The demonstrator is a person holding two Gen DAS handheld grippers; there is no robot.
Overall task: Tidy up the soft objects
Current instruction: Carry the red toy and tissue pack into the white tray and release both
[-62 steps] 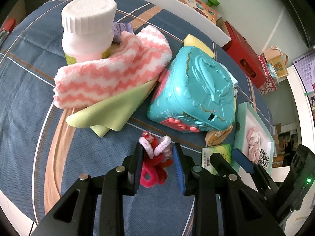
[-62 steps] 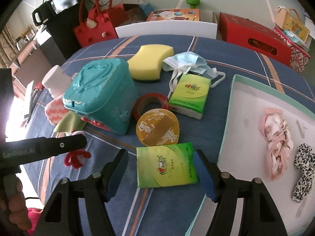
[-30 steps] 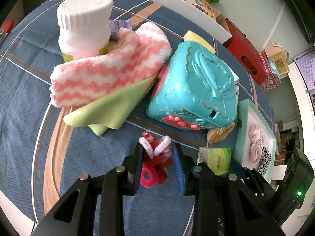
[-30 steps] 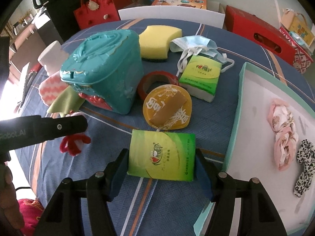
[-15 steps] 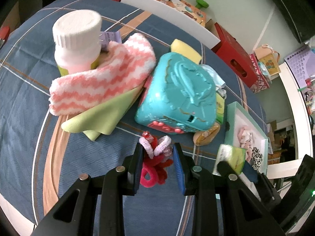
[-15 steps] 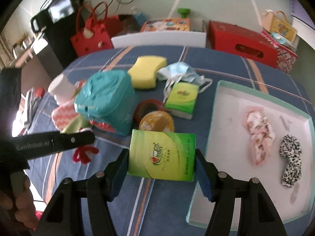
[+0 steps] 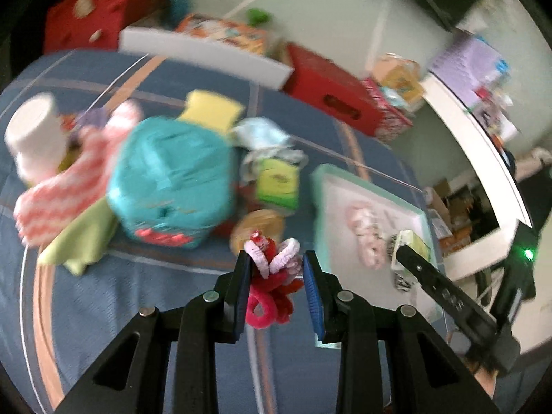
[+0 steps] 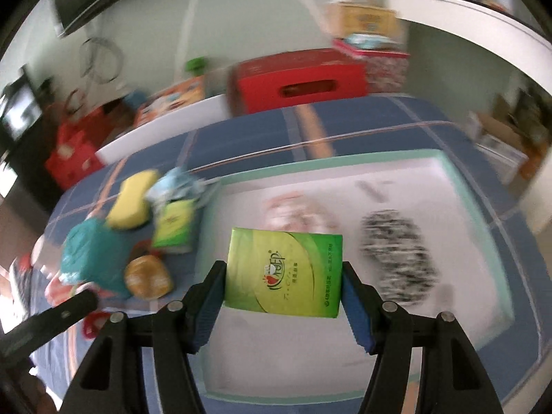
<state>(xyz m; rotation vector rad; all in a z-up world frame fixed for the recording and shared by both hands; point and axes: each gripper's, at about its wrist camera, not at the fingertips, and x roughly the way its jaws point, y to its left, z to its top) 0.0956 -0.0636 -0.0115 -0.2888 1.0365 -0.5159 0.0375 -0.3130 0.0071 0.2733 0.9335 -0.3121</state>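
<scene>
left gripper (image 7: 276, 276) clamps pink-red hair ties (image 7: 272, 276) | right gripper (image 8: 283, 284) clamps green tissue pack (image 8: 284, 272), seemingly above blurred tray (image 8: 345, 164)

Both grippers are black plastic: the left gripper (image 7: 276, 276) and the right gripper (image 8: 284, 302) have triangular cut-outs, silver screws and ribbed blue pads (image 7: 312, 286).

Bright daylit rm, heavy motion blur, fisheye-warped dark edges.
</scene>
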